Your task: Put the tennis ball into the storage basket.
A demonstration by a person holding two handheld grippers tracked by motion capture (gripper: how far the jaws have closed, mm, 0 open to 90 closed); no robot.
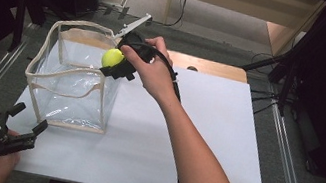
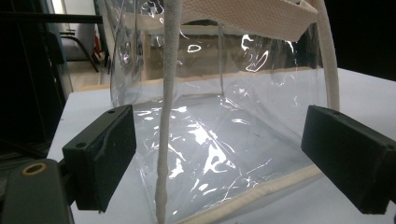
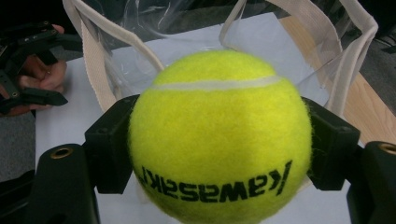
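Right claw (image 1: 117, 65) tight around tennis ball (image 1: 112, 57) over clear bag's rim (image 1: 81, 24); left claw (image 1: 28, 123) wide, well apart.

The clear bag (image 1: 74, 81) stands open-topped at the worktop's (image 1: 202, 144) left; its cream rim (image 1: 62, 89) and handles block sideways entry, while the right lies bare.

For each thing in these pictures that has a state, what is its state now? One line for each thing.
tennis ball: clamped between the right gripper's jaws, held at the bag's top rim, not yet inside.
clear bag: standing upright on the white table, top open, nothing seen inside.
right gripper: shut on the tennis ball.
left gripper: open, holding nothing, near the bag's front corner.
white table: bearing the bag.
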